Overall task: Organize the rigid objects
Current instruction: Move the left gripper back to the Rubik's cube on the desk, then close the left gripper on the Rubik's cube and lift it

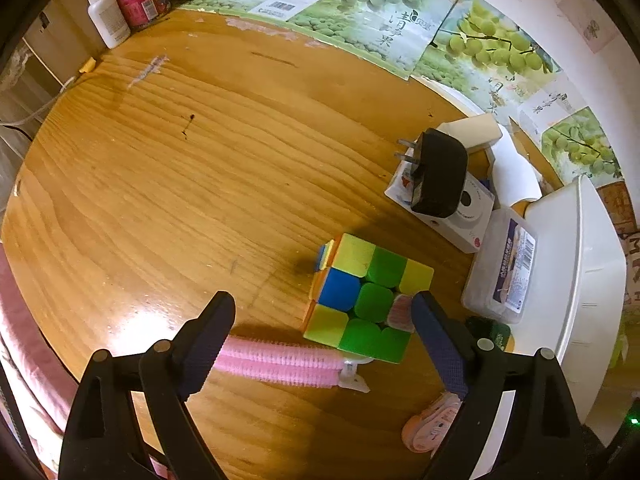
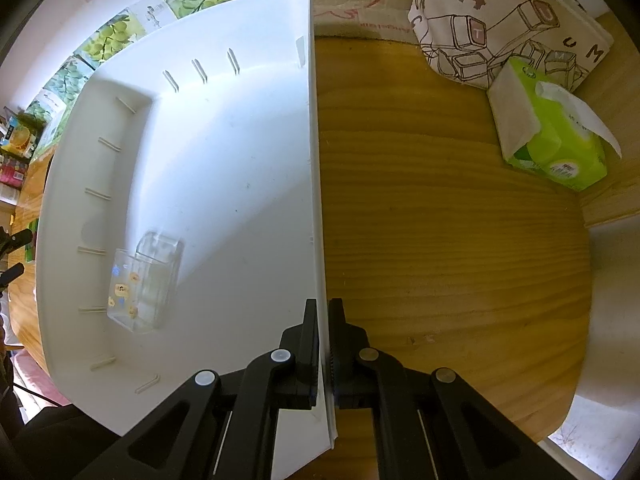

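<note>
White moulded plastic, the bin [image 2: 224, 128] holds only one clear rectangular cup [image 2: 144, 284], so the sorting looks barely begun; the right hand-held gripper [image 2: 324, 320] is pinched on the bin's thin wall. On the grained wooden table [image 1: 180, 160] wait a glossy puzzle cube [image 1: 360, 300], bristly pink roller [image 1: 280, 360] and matte black charger [image 1: 440, 176]. The left hand-held gripper [image 1: 320, 320] hangs spread above the roller, holding nothing.

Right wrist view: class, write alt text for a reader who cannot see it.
A black two-finger tool is shut on the edge of a white plastic bin on a wooden table. A clear plastic cup lies inside the bin.
</note>
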### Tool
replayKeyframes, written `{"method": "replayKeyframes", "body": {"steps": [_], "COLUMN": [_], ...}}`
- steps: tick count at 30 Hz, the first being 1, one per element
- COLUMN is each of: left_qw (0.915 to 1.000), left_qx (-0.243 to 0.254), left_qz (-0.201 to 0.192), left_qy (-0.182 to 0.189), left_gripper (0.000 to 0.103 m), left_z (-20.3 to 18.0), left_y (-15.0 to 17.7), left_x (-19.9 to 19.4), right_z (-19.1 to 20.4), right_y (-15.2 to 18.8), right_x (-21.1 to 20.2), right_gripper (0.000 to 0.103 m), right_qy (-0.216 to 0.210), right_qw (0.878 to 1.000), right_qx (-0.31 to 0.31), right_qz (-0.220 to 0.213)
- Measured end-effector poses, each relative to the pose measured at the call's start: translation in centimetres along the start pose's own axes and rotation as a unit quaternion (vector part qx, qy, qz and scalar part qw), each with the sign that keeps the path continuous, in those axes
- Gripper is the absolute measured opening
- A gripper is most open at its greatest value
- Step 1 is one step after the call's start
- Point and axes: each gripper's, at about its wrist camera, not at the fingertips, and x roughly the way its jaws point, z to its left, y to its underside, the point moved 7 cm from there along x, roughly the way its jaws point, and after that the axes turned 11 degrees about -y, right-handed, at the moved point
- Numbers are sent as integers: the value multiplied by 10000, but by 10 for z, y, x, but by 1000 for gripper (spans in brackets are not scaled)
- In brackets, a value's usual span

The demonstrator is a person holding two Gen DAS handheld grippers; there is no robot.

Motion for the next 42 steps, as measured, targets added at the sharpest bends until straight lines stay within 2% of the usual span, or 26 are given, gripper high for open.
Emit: {"method": "replayKeyframes", "body": {"steps": [6, 17, 21, 24, 37, 42], "left_qw": [9997, 9986, 9983, 9978, 9983, 9994], "left_qx": [12, 25, 25, 34, 45, -102], "left_qz": [147, 461, 512, 570, 540, 298], "left_qy": [204, 267, 266, 323, 225, 149], "left_gripper": [91, 90, 75, 69, 68, 67], "left_z": [-7, -19, -20, -23, -26, -23], "left_y": [2, 6, 5, 4, 1, -2], "left_x": [4, 18, 20, 23, 22, 11], "right_z": [-2, -2, -2, -3, -1, 2], "right_y": [0, 1, 2, 2, -1, 1], "right_x": [3, 10, 13, 15, 18, 19], "right_gripper": [5, 5, 5, 5, 5, 4], "right_qy": [-6, -8, -22, -24, -12, 74], "right_qw": [10000, 10000, 9999, 9999, 9998, 9996], "right_qx": [5, 3, 9, 10, -31, -215], "right_qz": [42, 96, 122, 144, 198, 151]}}
